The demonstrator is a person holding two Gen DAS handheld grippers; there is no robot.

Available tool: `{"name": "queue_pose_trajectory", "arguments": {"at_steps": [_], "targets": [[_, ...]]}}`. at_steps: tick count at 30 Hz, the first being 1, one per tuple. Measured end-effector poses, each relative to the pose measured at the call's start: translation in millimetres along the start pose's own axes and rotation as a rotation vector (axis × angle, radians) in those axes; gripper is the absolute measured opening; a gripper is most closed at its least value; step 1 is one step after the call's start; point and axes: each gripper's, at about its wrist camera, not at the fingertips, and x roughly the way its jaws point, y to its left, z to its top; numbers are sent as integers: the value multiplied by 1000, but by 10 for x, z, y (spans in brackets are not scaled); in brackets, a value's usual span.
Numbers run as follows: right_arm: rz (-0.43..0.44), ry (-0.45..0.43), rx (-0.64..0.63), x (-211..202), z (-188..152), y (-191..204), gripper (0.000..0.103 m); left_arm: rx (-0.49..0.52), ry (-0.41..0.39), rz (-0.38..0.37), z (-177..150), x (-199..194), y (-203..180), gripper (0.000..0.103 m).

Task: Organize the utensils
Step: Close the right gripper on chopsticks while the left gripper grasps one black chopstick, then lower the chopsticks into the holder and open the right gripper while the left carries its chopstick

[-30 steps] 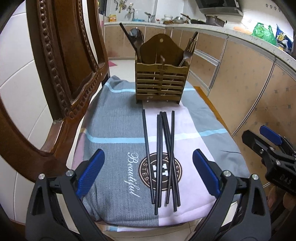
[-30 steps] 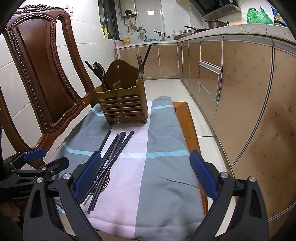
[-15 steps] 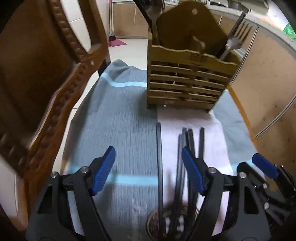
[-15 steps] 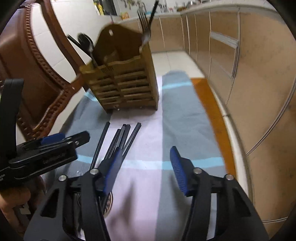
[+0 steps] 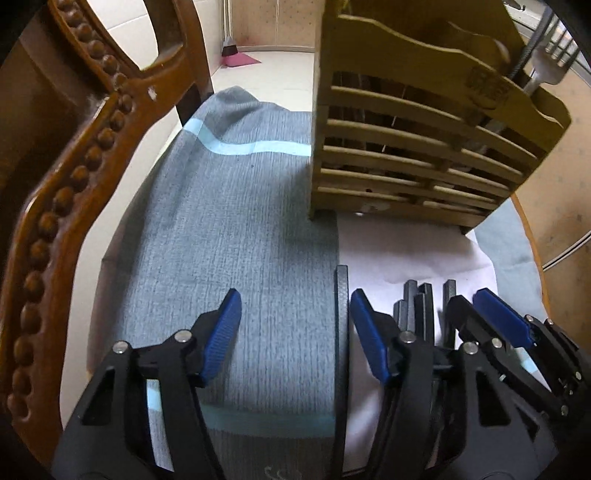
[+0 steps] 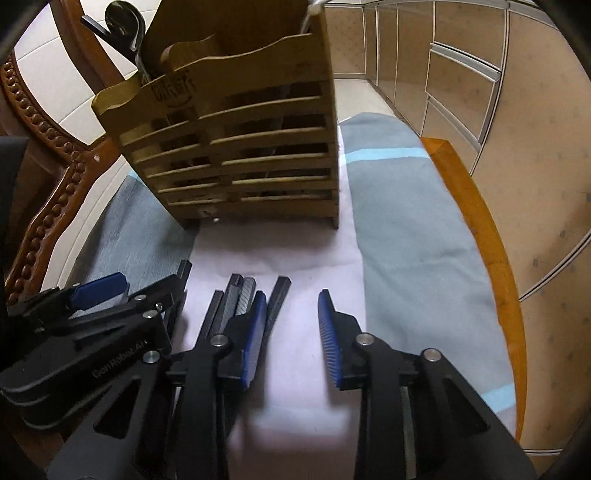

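Note:
Several black chopsticks (image 5: 421,310) lie side by side on a grey and pink cloth (image 5: 251,229), also seen in the right wrist view (image 6: 240,295). A slatted wooden utensil holder (image 5: 413,147) stands behind them (image 6: 240,147), holding a fork (image 5: 550,62) and a dark spoon (image 6: 122,18). My left gripper (image 5: 295,332) is open, low over the cloth, with the leftmost chopstick (image 5: 341,332) just inside its right finger. My right gripper (image 6: 291,332) is open, low over the cloth, its left finger over the chopstick bundle. Each gripper shows in the other's view.
A carved wooden chair back (image 5: 74,177) rises at the left. The cloth covers a wooden seat whose orange edge (image 6: 476,221) shows at the right. Kitchen cabinets (image 6: 461,66) stand beyond on the right, with tiled floor behind the holder.
Both grippers have moved forward and down toward the chopsticks and the holder. Both jaws have narrowed but stay open. The chopsticks have not moved.

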Motion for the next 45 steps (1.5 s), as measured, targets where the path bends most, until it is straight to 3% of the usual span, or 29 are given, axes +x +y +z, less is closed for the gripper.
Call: {"name": "queue_pose_trajectory", "arguments": {"at_steps": [6, 7, 8, 10, 14, 20, 24, 31, 45], "targets": [[-6, 12, -54, 118, 28, 113, 12, 25, -8, 16, 11, 78, -46, 54], [0, 13, -58, 125, 33, 114, 12, 24, -10, 12, 21, 74, -39, 46], [5, 15, -66, 132, 42, 121, 12, 23, -13, 11, 11, 61, -43, 29], [31, 21, -59, 143, 62, 129, 10, 16, -13, -5, 28, 45, -26, 8], [87, 2, -12, -1, 99, 17, 9, -3, -10, -54, 31, -47, 38, 8], [184, -110, 28, -632, 159, -143, 9, -19, -154, -129, 72, -809, 100, 7], [218, -182, 33, -1081, 121, -172, 9, 20, -237, -168, -69, -1362, 36, 7], [255, -283, 4, -1767, -41, -176, 8, 82, -321, -175, -349, -2013, 12, 7], [259, -388, -51, -2439, -115, -27, 7, 82, -437, -199, -488, -2526, 158, 6]]}}
